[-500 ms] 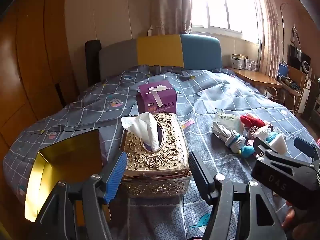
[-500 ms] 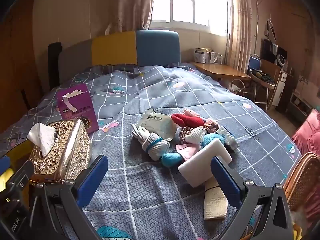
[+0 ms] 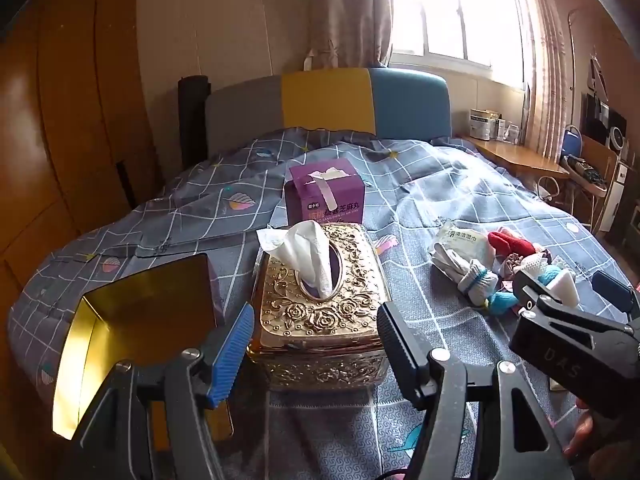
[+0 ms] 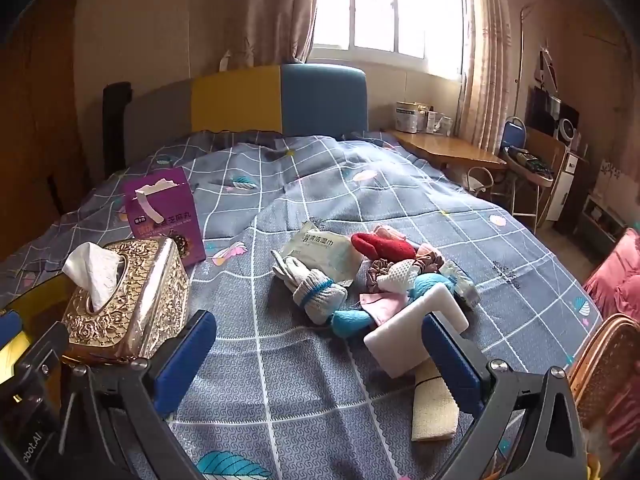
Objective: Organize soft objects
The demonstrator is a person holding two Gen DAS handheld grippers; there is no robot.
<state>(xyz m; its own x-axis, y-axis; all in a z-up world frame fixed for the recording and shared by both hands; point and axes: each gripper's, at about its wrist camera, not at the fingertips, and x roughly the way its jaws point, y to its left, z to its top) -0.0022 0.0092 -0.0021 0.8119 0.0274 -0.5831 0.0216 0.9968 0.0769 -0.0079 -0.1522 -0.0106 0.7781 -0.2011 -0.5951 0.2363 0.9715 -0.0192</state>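
A pile of soft things lies on the bed: rolled white gloves [image 4: 316, 294], a wet-wipe pack [image 4: 326, 249], a red sock [image 4: 382, 245], a white sponge block [image 4: 416, 330], a blue knit piece [image 4: 352, 320] and a beige cloth [image 4: 434, 408]. The pile also shows in the left wrist view [image 3: 492, 268]. My right gripper [image 4: 320, 354] is open and empty, just short of the pile. My left gripper [image 3: 316, 344] is open and empty, in front of the gold tissue box [image 3: 320, 304]. An open gold tin box [image 3: 132, 320] stands left of it.
A purple carton [image 3: 325, 196] stands behind the tissue box. The bed has a grey checked cover [image 4: 360, 184] and a headboard [image 4: 276, 100]. A wooden desk [image 4: 448, 148] and a chair stand at the right. A wicker basket [image 4: 600, 364] sits at the right edge.
Almost nothing differs. Both grippers stay open and hold about the same place; the views shift only slightly.
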